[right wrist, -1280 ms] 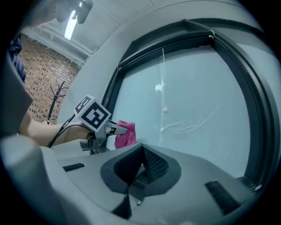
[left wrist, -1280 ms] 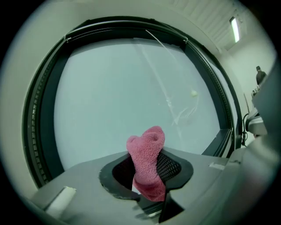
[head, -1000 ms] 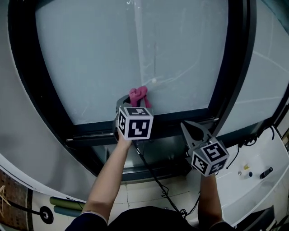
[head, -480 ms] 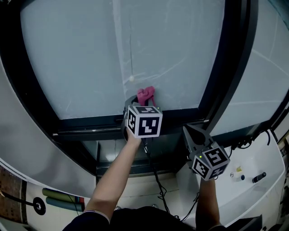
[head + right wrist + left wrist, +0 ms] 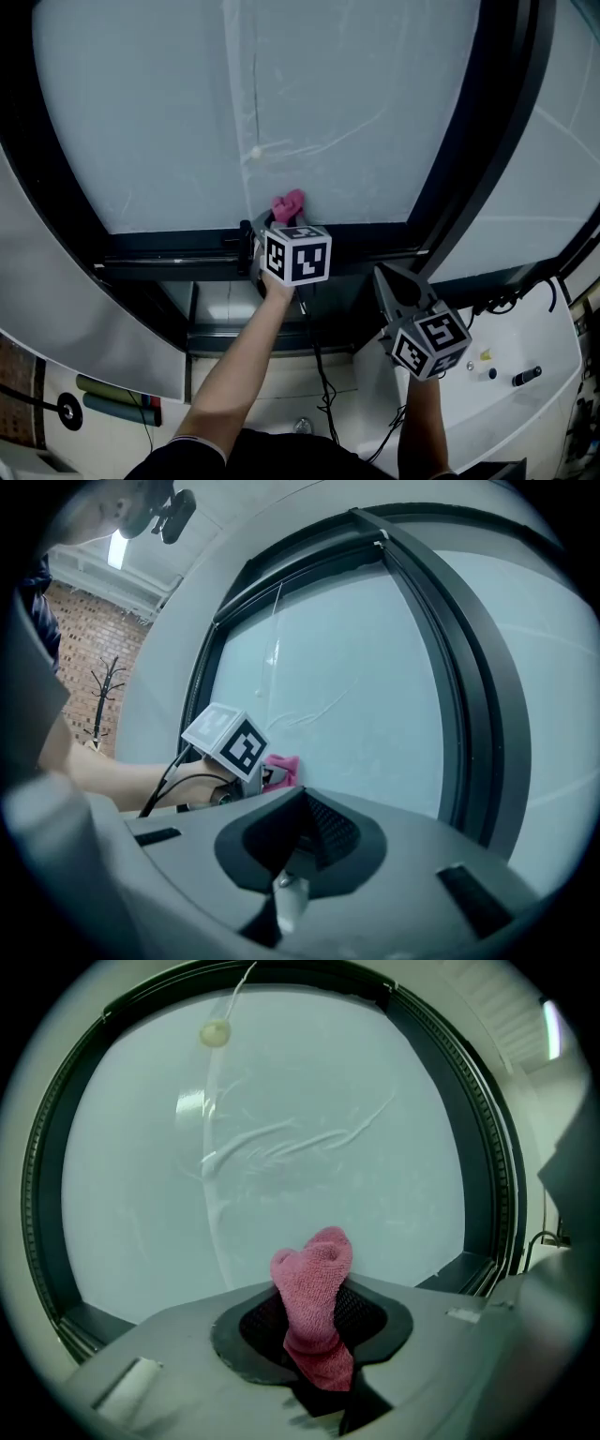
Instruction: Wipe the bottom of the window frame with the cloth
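Observation:
A bunched pink cloth (image 5: 314, 1312) sticks up between the jaws of my left gripper (image 5: 274, 217), which is shut on it. In the head view the pink cloth (image 5: 287, 206) sits just above the black bottom rail of the window frame (image 5: 169, 251), against the frosted pane (image 5: 309, 103). In the right gripper view the cloth (image 5: 282, 769) shows beside the left gripper's marker cube (image 5: 228, 742). My right gripper (image 5: 392, 283) hangs lower and to the right, near the frame's lower right corner, jaws together with nothing between them.
A thin cord with a small bead (image 5: 254, 152) hangs down the pane just left of the cloth. A black vertical mullion (image 5: 487, 131) rises at the right. A black cable (image 5: 319, 375) trails from the left gripper. Below is a white ledge (image 5: 525, 394) with small items.
The left gripper with the cloth has shifted slightly left along the bottom rail and a little up in the picture. The right gripper has stayed roughly where it was.

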A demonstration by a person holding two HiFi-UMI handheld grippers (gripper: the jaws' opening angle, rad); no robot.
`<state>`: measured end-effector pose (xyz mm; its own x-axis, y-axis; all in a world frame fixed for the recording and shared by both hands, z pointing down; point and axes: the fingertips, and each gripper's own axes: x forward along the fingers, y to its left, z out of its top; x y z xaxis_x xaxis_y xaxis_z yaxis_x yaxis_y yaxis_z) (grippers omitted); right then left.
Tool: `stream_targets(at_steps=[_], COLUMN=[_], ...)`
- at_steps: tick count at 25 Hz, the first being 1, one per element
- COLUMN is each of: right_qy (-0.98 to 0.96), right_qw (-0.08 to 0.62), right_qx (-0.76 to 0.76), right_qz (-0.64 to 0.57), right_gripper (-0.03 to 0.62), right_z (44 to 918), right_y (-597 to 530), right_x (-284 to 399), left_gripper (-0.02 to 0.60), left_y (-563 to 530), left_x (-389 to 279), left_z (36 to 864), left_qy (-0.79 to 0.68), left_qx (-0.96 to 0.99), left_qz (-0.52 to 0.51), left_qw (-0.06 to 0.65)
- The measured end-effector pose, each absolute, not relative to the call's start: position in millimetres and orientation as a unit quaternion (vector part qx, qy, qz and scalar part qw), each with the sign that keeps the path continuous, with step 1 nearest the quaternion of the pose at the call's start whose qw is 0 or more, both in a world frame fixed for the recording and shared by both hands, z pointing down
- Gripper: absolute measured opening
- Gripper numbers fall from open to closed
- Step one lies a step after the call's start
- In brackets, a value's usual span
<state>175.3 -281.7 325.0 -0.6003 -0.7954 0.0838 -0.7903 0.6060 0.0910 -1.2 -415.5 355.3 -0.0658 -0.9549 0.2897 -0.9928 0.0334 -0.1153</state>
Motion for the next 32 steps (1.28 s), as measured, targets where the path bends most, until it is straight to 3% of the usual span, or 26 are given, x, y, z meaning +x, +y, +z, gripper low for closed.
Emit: stream_targets(at_steps=[14,32], right_qy=[-0.886,-0.861], right_qw=[0.050,0.049], right_qx=[0.462,0.507], right_qz=[0.000,-0.001], right_gripper=[0.002,0.002], right_z=[339.9,337.9], right_y=[-288.5,-285.2], right_x=[208.4,275.4], left_gripper=[0.115,0.115], left_y=[-430.0,-447.0], left_x=[19.7,134.0], left_z=[398.5,395.8], left_qy=[-0.701,-0.654], left_qx=[0.687,0.730], left_qz=[0.159,0.161], left_qw=[0.112,0.116])
